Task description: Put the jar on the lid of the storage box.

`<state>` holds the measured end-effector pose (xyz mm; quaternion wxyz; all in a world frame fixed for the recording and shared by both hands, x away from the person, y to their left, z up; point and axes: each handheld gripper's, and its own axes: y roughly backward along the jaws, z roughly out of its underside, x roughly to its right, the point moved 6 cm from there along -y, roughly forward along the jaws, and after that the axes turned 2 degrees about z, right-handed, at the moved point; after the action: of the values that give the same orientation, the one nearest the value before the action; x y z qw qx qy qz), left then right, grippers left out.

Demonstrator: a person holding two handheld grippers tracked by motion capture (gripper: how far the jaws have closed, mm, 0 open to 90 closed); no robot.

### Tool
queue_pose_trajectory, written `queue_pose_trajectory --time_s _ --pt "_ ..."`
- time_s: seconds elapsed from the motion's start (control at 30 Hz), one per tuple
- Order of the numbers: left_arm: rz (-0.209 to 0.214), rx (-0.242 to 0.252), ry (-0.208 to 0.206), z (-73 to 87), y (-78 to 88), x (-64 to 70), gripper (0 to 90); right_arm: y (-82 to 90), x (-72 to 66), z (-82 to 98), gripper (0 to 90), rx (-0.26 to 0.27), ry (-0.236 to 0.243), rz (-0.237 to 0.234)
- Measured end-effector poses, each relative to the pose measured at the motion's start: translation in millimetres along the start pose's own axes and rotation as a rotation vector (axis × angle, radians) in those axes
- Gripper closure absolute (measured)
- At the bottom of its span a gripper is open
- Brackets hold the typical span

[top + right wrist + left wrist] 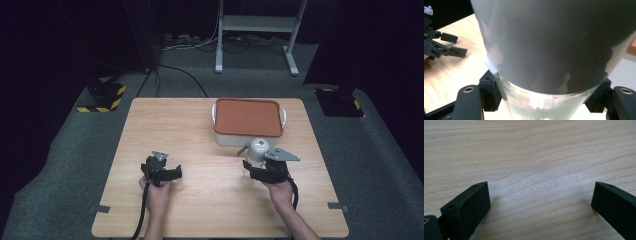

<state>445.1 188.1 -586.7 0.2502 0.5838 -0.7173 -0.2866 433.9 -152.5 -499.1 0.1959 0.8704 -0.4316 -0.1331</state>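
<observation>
A clear cup with a grey domed lid stands on the wooden table, just in front of a white box. My right gripper is shut on its clear lower body. In the right gripper view the cup looms close and the gripper has a black pad pressed against each side of it. My left gripper rests low over the table at the left, open. Its two jaws stand wide apart in the left gripper view with bare wood between them.
A white box with an orange lid sits at the back right of the table, right behind the cup. The left gripper appears far off in the right gripper view. Dark floor, a table frame and cables lie beyond.
</observation>
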Motion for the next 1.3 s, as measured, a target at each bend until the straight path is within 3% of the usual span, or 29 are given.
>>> queue_pose_trajectory --time_s 1.3 --pt "0.000 0.000 0.000 0.0 0.0 0.0 2.1 5.0 23.1 -48.2 30.7 0.051 -0.031 0.012"
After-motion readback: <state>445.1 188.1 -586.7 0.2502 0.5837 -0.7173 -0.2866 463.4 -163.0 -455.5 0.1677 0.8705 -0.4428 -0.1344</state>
